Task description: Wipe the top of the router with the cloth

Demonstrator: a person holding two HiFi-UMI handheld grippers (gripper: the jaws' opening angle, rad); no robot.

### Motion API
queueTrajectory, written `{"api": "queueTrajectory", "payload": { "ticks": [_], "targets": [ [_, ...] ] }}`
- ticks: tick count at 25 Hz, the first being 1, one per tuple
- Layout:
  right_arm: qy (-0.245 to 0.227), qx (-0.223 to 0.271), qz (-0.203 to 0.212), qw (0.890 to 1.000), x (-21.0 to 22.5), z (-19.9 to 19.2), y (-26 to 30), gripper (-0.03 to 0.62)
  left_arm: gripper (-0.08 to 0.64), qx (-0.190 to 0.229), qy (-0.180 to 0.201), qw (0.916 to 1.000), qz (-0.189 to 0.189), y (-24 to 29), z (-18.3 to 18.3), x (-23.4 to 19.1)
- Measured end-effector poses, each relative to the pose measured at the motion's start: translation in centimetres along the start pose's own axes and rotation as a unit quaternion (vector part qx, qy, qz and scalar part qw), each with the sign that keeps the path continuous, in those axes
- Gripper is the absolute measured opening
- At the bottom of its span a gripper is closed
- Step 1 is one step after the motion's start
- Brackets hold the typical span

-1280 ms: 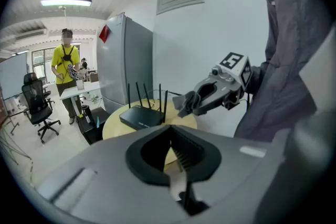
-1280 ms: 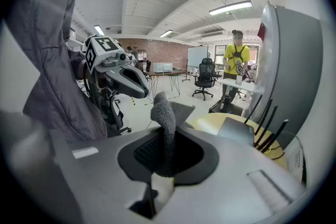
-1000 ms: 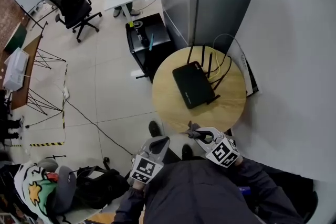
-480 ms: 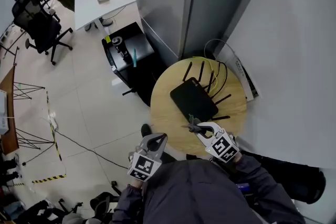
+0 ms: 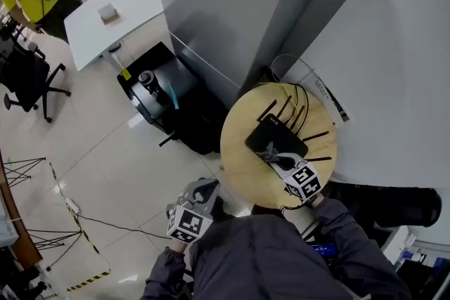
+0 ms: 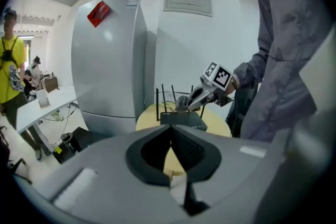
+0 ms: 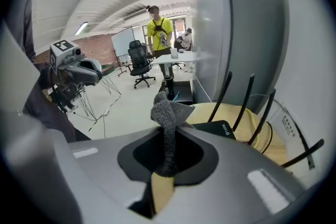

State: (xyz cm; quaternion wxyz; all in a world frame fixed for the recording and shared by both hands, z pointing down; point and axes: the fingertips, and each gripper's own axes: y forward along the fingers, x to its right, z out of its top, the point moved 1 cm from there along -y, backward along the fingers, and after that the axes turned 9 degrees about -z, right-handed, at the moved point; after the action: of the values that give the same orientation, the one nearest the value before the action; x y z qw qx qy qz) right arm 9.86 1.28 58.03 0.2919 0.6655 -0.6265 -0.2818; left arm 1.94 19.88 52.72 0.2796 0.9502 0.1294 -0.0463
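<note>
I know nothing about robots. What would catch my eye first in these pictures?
Probably the black router with its antennas sticking up, sitting on a small round wooden table beside a tall grey cabinet. Just over it, the right gripper pinches a grey knitted cloth in its fingers. The left gripper hangs off to the side, above the floor.

I see a black router [image 5: 275,139] with black antennas [image 5: 316,136] on a pale yellow, wood-grained round table [image 5: 242,168]. The cloth [image 7: 167,113] is mid-grey with a knitted texture. The right gripper [image 5: 270,153] and left gripper [image 5: 205,186] are light grey, their cubes patterned in black-and-white squares. The cabinet [image 6: 107,60] is silver-grey with a red tag [image 6: 98,13]. The person's jacket [image 5: 267,256] is dark grey.
</note>
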Motion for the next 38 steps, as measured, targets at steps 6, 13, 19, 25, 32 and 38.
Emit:
{"api": "queueTrajectory", "payload": {
  "ticks": [6,13,19,25,32,38],
  "targets": [
    [0.040,-0.036,-0.048,0.997,1.3,-0.6,3.4,0.034,0.002,-0.006,0.017,0.9988,-0.044,0.4,0.0,-3.3],
    [0.080,-0.047,-0.075,0.993,5.1,-1.6,7.2,0.034,0.002,-0.038,0.042,0.9956,-0.075,3.9,1.0,-4.8],
    [0.068,-0.070,-0.090,0.991,8.9,-2.4,10.8,0.035,0.002,-0.062,0.056,0.9934,-0.079,5.5,3.2,-5.6],
    [0.040,-0.078,-0.102,0.991,11.1,-0.9,12.5,0.035,0.002,-0.073,0.063,0.9904,-0.100,7.2,4.0,-4.4],
    [0.036,-0.120,-0.091,0.988,10.9,-1.7,14.9,0.035,0.002,-0.077,0.066,0.9868,-0.127,7.8,3.8,-4.6],
    [0.039,-0.130,-0.062,0.989,6.5,-2.3,14.8,0.035,0.002,-0.079,0.075,0.9823,-0.152,7.2,3.7,-6.8]
  ]
}}
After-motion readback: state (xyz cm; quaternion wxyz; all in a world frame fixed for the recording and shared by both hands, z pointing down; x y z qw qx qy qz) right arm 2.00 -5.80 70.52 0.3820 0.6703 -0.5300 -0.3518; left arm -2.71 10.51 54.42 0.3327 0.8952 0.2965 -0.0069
